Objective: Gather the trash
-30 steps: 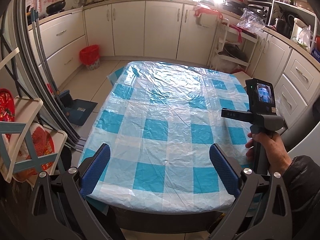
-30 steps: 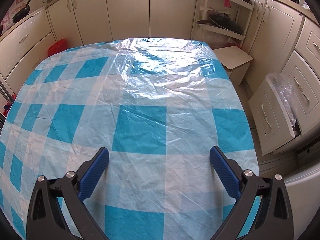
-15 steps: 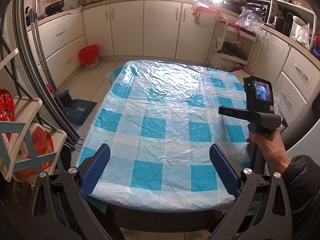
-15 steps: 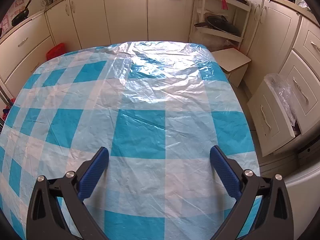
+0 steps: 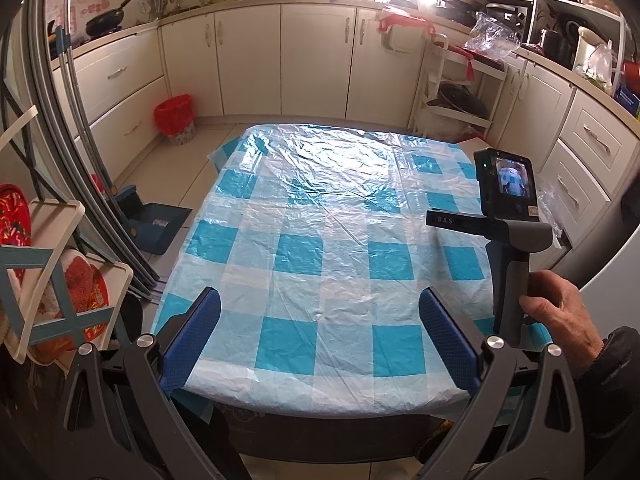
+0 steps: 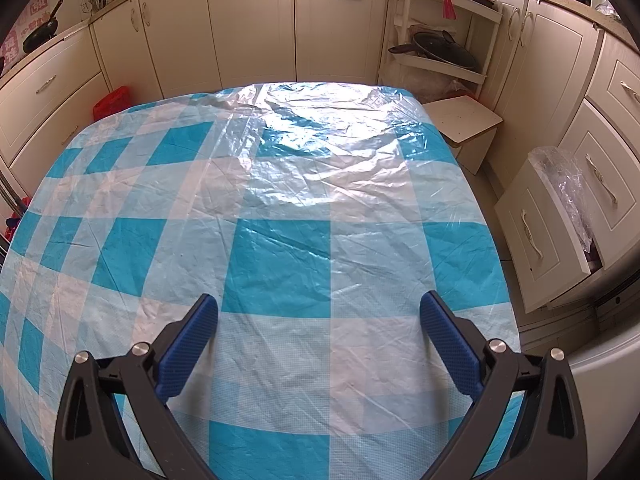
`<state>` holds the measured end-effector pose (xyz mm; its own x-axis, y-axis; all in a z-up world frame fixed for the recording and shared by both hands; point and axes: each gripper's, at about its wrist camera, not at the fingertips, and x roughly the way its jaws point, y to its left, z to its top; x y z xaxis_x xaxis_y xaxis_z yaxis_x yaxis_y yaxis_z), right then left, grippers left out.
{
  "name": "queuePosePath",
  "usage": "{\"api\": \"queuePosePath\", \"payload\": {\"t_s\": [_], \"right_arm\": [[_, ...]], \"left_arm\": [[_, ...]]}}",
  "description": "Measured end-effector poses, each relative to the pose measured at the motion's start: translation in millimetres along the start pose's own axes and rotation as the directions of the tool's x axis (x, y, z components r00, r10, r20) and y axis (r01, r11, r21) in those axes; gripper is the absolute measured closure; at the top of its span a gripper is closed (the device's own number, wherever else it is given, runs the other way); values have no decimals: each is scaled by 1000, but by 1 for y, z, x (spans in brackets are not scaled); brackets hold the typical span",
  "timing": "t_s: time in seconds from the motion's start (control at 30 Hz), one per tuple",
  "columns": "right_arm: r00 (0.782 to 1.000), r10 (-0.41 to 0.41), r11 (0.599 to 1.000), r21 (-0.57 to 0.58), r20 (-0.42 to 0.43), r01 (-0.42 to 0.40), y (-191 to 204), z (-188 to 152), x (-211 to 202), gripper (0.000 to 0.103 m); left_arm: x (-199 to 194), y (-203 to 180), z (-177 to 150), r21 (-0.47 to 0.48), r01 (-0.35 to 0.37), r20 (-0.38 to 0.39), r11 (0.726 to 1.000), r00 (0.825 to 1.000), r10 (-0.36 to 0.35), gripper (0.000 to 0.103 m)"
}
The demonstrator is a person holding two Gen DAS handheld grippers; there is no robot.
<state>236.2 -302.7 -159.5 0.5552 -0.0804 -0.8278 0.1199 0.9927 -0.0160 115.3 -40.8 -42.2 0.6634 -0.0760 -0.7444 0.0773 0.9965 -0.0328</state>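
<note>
Right now both of your grippers hang over the table with their blue pads spread wide and nothing between them. Your left gripper [image 5: 319, 304] sits at the bottom centre of the left wrist view, above the near edge of the blue-and-white checked plastic tablecloth [image 5: 320, 240]. Your right gripper [image 6: 319, 312] fills the bottom of the right wrist view, lower over the same cloth and toward its right-hand side.

In the left wrist view, at the right of the frame, your right hand [image 5: 560, 312] wraps the grey handle of the other gripper, whose small screen [image 5: 510, 178] is lit and faces the camera.

No loose trash shows on the tablecloth in either view. A red-lined trash bin [image 5: 175, 119] stands on the floor at the left of that view, against the cream cabinets [image 5: 312, 60] and well apart from the table. A blue dustpan [image 5: 154, 224] lies on the floor below it in the frame. At the right of the right wrist view, a clear plastic bag [image 6: 568, 188] hangs from an open drawer [image 6: 532, 232].
</note>
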Motion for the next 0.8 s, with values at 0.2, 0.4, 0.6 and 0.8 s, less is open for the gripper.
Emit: {"api": "queuePosePath", "payload": {"t_s": [0.2,0.4,0.6,0.8], "right_arm": [[1000,0,1000,0,0,0,0,0,0,7],[1000,0,1000,0,0,0,0,0,0,7],[1000,0,1000,0,0,0,0,0,0,7],[1000,0,1000,0,0,0,0,0,0,7]], "left_arm": [[-7,-4,-1,9,1,10,1000,1000,-1,8],[-9,-5,0,6,8,12,1000,1000,-8,8],[-4,-15,-1,12,36,13,999,999,-36,8],[17,-30,-6,21,58,-14,998,998,-58,8]]}}
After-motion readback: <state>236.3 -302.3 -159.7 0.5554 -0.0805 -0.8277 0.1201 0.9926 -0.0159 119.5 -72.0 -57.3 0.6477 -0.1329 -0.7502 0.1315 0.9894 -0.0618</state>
